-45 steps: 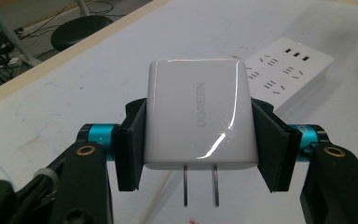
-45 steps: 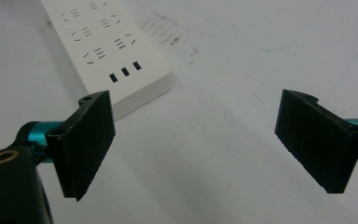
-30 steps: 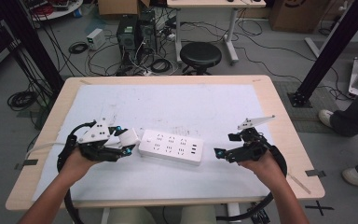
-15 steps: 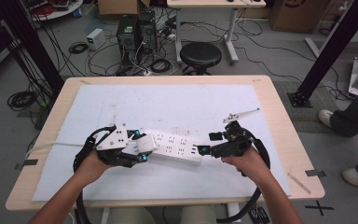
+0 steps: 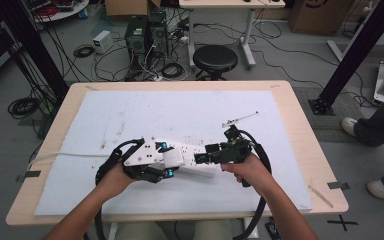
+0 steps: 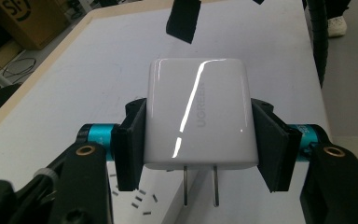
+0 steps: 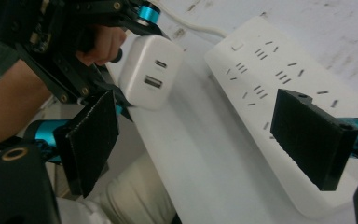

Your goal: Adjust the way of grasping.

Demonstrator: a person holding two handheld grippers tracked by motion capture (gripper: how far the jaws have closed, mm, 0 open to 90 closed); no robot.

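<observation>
White charger (image 6: 198,114) pinched in left claw (image 6: 200,140) above strip (image 7: 279,93); right claw (image 7: 209,140) spread astride its end.

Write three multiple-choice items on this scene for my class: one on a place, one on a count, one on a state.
1. Where does the power strip lie?
A on the floor
B on the table's white sheet
C on the stool

2. How many metal prongs does the charger show?
A two
B three
C four

3. How is the left tool?
A wide open, empty
B shut on the charger
C lying on the table

Answers:
1 B, the high view shows it on the sheet.
2 A, two prongs project below its body.
3 B, both pads press its sides.
</observation>
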